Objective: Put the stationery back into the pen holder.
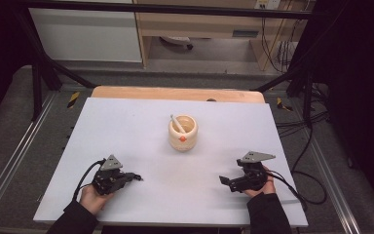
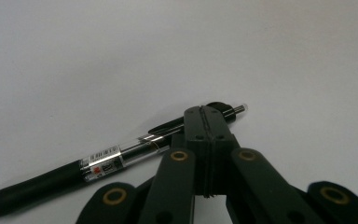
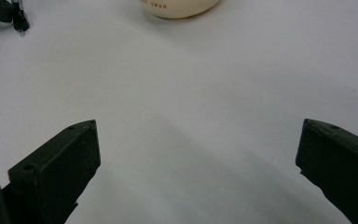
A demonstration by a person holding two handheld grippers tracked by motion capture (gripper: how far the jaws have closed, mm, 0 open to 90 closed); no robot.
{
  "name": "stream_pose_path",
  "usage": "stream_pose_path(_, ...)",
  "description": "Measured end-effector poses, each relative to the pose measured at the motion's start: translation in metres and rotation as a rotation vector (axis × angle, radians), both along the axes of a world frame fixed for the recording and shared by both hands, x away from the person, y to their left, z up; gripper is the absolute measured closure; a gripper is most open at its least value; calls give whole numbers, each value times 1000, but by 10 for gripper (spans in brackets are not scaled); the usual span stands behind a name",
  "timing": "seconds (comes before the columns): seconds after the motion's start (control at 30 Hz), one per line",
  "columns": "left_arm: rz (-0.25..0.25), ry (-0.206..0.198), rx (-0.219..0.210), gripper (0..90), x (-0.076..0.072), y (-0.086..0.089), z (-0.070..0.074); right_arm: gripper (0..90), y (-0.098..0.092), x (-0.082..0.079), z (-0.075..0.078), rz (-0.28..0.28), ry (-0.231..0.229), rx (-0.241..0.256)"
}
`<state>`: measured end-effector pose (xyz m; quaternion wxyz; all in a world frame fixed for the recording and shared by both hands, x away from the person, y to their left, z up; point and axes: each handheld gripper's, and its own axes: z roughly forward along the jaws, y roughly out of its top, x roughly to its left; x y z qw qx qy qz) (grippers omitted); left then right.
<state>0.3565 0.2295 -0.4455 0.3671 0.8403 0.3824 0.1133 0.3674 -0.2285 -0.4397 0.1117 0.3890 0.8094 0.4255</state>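
Note:
A black pen (image 2: pixel 98 161) with a clear barrel lies slanted on the white table top (image 1: pixel 141 131). My left gripper (image 2: pixel 207 114) is low over it with its jaws pressed together, and the pen's button end (image 2: pixel 235 109) pokes out past the tips. No gap shows between the jaws, and I cannot tell whether they pinch the pen. In the high view the left gripper (image 1: pixel 135 177) rests at the front left. My right gripper (image 1: pixel 222 180) stands open at the front right, with only bare table between its jaws (image 3: pixel 196 154). A cream cup (image 1: pixel 182 132) holds a white stick (image 1: pixel 177 123).
The cup stands mid-table, well beyond both grippers, and its base (image 3: pixel 177 7) shows at the top of the right gripper view. A wooden board edge (image 1: pixel 175 92) runs behind the white sheet. Black cables (image 1: pixel 302 190) trail off the right side.

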Motion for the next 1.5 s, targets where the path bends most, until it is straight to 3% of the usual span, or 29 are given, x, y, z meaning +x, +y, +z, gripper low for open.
stream_pose_path(0.23,6,-12,35,893,3,-3,2,4,0,0,0,1,-3,-3)
stream_pose_path(0.43,32,-36,33,892,9,12,16,4,0,0,-1,4,-4,-5)
stream_pose_path(0.53,30,-43,53,893,15,21,19,4,0,0,-1,4,-2,-6)
stream_pose_path(0.67,44,-37,88,893,23,27,19,4,0,0,-1,3,0,-5)
stream_pose_path(0.77,23,-19,88,893,22,29,19,4,0,0,-1,5,-5,-6)
stream_pose_path(0.93,-86,-12,97,893,12,8,22,4,0,0,-1,5,-4,-7)
stream_pose_path(1.07,-129,14,110,893,9,-9,16,4,0,0,0,1,-1,-2)
stream_pose_path(1.2,-111,32,114,894,13,-15,12,4,0,0,-1,6,-5,-6)
stream_pose_path(1.27,-103,41,96,894,15,-15,10,4,0,0,0,4,-3,-2)
stream_pose_path(1.5,-64,9,77,894,19,-20,8,4,0,0,-1,5,-2,-5)
